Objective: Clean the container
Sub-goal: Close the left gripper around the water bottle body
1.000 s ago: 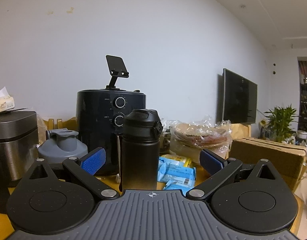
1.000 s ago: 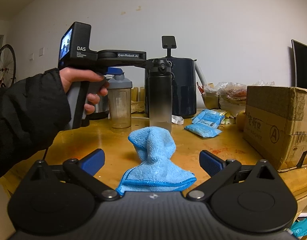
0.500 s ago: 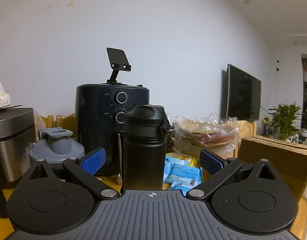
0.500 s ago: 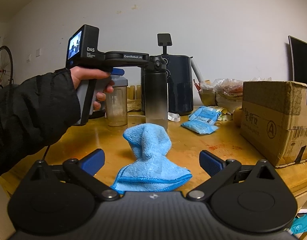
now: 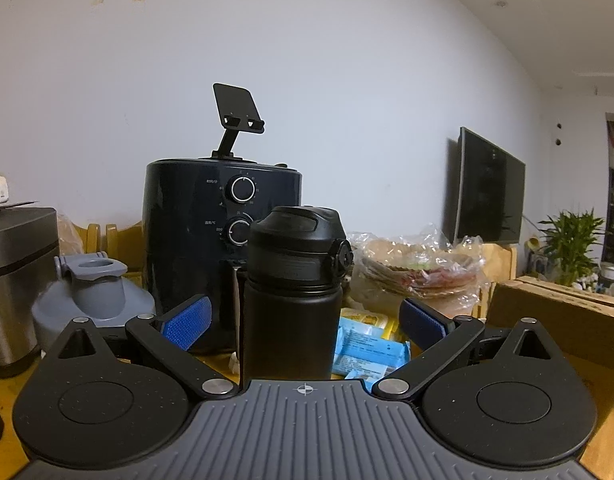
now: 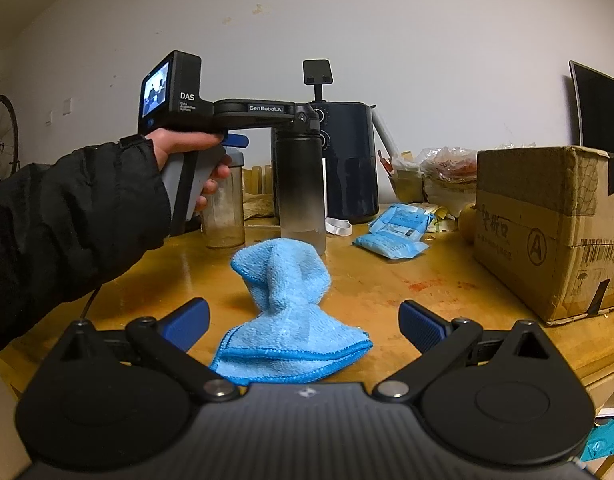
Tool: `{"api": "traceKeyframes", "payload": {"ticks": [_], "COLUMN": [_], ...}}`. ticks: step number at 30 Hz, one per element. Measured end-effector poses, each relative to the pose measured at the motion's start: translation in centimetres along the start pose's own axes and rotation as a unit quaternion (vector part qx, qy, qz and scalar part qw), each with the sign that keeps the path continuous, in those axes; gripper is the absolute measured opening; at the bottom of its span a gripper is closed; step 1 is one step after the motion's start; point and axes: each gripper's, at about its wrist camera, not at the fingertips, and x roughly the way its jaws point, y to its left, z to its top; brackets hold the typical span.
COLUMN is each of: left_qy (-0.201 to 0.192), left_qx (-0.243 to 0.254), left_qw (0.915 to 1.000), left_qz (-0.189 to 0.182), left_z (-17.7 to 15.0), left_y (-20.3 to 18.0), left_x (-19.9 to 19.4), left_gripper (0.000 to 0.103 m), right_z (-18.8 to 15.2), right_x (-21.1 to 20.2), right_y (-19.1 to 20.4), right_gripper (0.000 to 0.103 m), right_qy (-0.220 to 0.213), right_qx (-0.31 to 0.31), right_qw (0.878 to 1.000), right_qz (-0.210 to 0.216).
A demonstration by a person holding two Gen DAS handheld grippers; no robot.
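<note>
A black lidded bottle (image 5: 293, 292) stands upright on the wooden table, between the wide-apart blue pads of my open left gripper (image 5: 305, 318), touching neither. In the right wrist view the same bottle (image 6: 301, 192), black fading to clear at the bottom, has the left gripper (image 6: 303, 120) level with its lid, held by a hand in a black sleeve. A crumpled blue cloth (image 6: 287, 312) lies on the table just ahead of my open right gripper (image 6: 303, 320), whose fingers hold nothing.
Behind the bottle stands a dark air fryer (image 5: 211, 240) with a phone stand on top. A grey-lidded shaker (image 5: 91, 300) and a steel appliance (image 5: 15, 280) sit to the left. Blue packets (image 6: 395, 232) and a cardboard box (image 6: 547, 224) lie to the right.
The left gripper has come closer to the bottle, which now looms larger between its pads. The right gripper has edged forward toward the cloth. Both stay open.
</note>
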Motion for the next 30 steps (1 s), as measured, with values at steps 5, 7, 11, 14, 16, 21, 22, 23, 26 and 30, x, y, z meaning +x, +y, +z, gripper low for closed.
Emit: {"api": "traceKeyframes", "payload": {"ticks": [5, 7, 11, 14, 16, 21, 22, 23, 26, 30], "left_qy": [-0.001, 0.000, -0.001, -0.001, -0.002, -0.005, -0.006, -0.007, -0.008, -0.011], "left_qx": [0.005, 0.008, 0.008, 0.008, 0.007, 0.005, 0.007, 0.008, 0.007, 0.009], "left_qw": [1.0000, 0.9999, 1.0000, 1.0000, 1.0000, 0.9999, 0.9999, 0.9999, 0.9999, 0.9998], "left_qz": [0.003, 0.006, 0.005, 0.005, 0.005, 0.007, 0.009, 0.011, 0.012, 0.012], "left_z": [0.1, 0.1, 0.1, 0.2, 0.3, 0.7, 0.8, 0.8, 1.0, 1.1], "left_y": [0.1, 0.1, 0.1, 0.0, 0.0, -0.1, -0.1, -0.2, -0.2, -0.3], "left_x": [0.9, 1.2, 1.7, 2.1, 2.4, 3.1, 3.3, 3.4, 4.0, 4.6], "left_gripper": [0.103, 0.103, 0.103, 0.103, 0.103, 0.103, 0.103, 0.103, 0.103, 0.103], "right_z": [-0.1, -0.1, -0.1, -0.2, -0.2, -0.2, -0.2, -0.2, -0.3, -0.3], "right_x": [0.2, 0.3, 0.5, 0.6, 0.6, 0.6, 0.6, 0.6, 0.6, 0.5], "right_y": [-0.2, -0.3, -0.4, -0.5, -0.6, -0.8, -0.8, -0.8, -0.9, -1.0], "right_gripper": [0.103, 0.103, 0.103, 0.103, 0.103, 0.103, 0.103, 0.103, 0.103, 0.103], "right_qy": [0.003, 0.004, 0.007, 0.008, 0.009, 0.010, 0.010, 0.011, 0.011, 0.012], "right_qx": [0.001, 0.002, 0.004, 0.005, 0.005, 0.008, 0.008, 0.009, 0.010, 0.011], "right_qw": [1.000, 1.000, 1.000, 1.000, 1.000, 1.000, 1.000, 1.000, 1.000, 1.000], "right_qz": [0.000, 0.000, -0.001, -0.001, -0.001, -0.004, -0.004, -0.005, -0.006, -0.007]}}
